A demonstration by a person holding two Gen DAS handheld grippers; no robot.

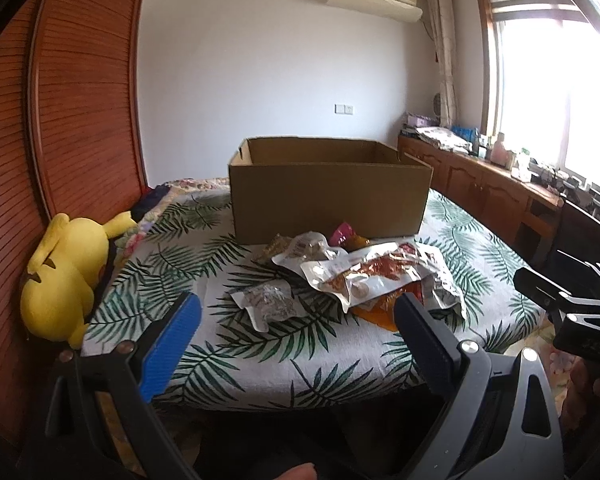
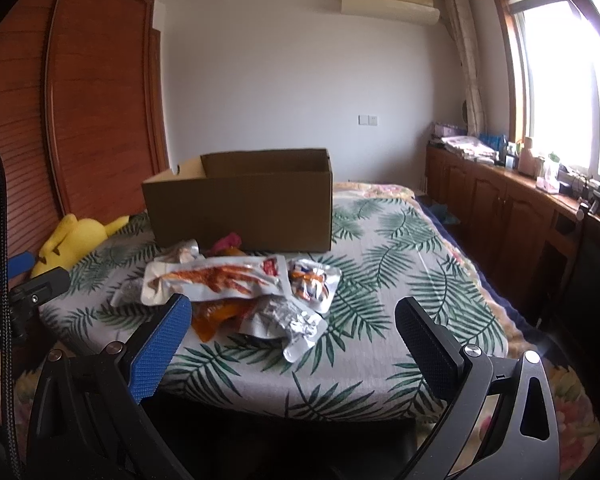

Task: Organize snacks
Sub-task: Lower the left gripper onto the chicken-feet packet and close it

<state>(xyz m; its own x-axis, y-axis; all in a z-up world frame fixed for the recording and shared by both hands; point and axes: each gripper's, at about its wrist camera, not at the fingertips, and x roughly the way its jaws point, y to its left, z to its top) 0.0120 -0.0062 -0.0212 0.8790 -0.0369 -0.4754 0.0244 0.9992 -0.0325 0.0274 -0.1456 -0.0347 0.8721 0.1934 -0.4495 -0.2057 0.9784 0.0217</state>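
Note:
A pile of snack packets [image 1: 356, 276] lies on the leaf-print cloth in front of an open cardboard box [image 1: 328, 196]. The largest is a white pouch with an orange-red picture [image 2: 220, 278]; silver foil packs [image 2: 292, 320], an orange bag [image 2: 212, 316] and a pink pack [image 1: 342, 236] lie around it. A small clear pack [image 1: 266, 304] sits apart at the pile's left. My left gripper [image 1: 296, 320] is open, held short of the pile above the table's near edge. My right gripper [image 2: 294, 324] is open too, its blue pad [image 2: 160, 352] close to the pile's near side. The box [image 2: 240, 204] looks empty from here.
A yellow plush toy [image 1: 66, 272] leans by the wooden wardrobe [image 1: 72, 92] at the table's left. Low wooden cabinets [image 2: 512, 208] with clutter run under the window on the right. The other gripper's body [image 1: 572, 312] shows at the right edge of the left wrist view.

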